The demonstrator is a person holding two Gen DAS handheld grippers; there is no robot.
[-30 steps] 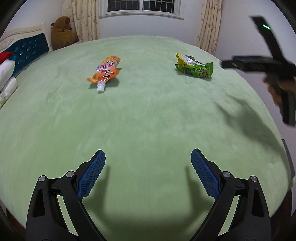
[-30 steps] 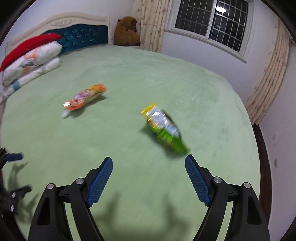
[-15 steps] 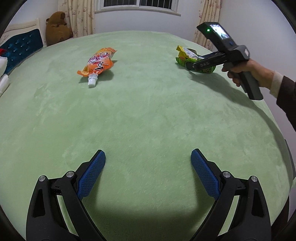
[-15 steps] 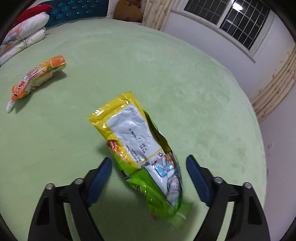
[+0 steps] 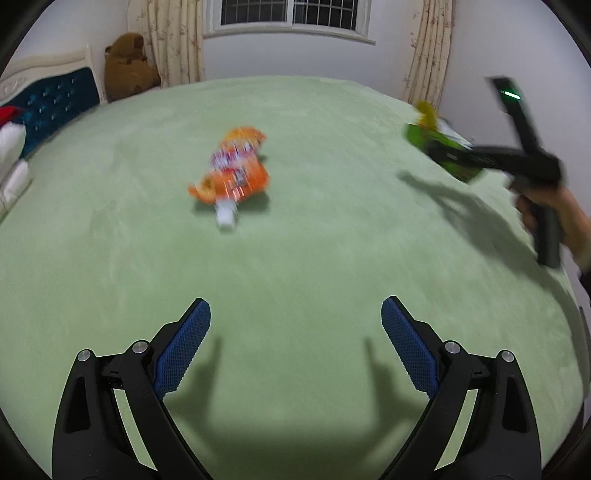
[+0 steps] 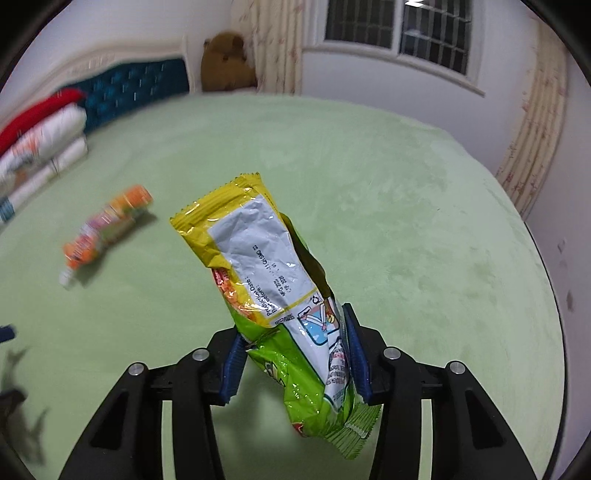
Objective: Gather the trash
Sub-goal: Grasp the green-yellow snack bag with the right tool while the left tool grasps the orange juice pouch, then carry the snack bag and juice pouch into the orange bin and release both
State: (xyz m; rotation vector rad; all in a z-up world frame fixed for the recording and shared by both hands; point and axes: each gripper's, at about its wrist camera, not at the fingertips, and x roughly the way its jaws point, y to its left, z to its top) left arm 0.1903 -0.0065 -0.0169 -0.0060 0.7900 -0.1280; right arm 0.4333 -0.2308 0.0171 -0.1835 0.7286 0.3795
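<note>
My right gripper [image 6: 295,350] is shut on a green and yellow snack bag [image 6: 273,280] and holds it above the green bed cover [image 6: 424,229]. The left wrist view shows that bag [image 5: 439,146] in the right gripper [image 5: 480,155], off the bed at the right. An orange snack pouch [image 5: 232,173] with a white end lies on the bed ahead of my left gripper [image 5: 295,332], which is open and empty, well short of it. The pouch also shows in the right wrist view [image 6: 105,230], to the left.
A blue headboard [image 5: 55,103], stacked pillows [image 6: 40,147] and a brown teddy bear [image 5: 129,66] sit at the bed's far left. A window [image 5: 291,16] with curtains is behind. The bed's right edge [image 5: 569,295] drops to the floor.
My right gripper has shut on the green bag and lifted it off the bed. My left gripper has moved closer to the orange pouch, still open.
</note>
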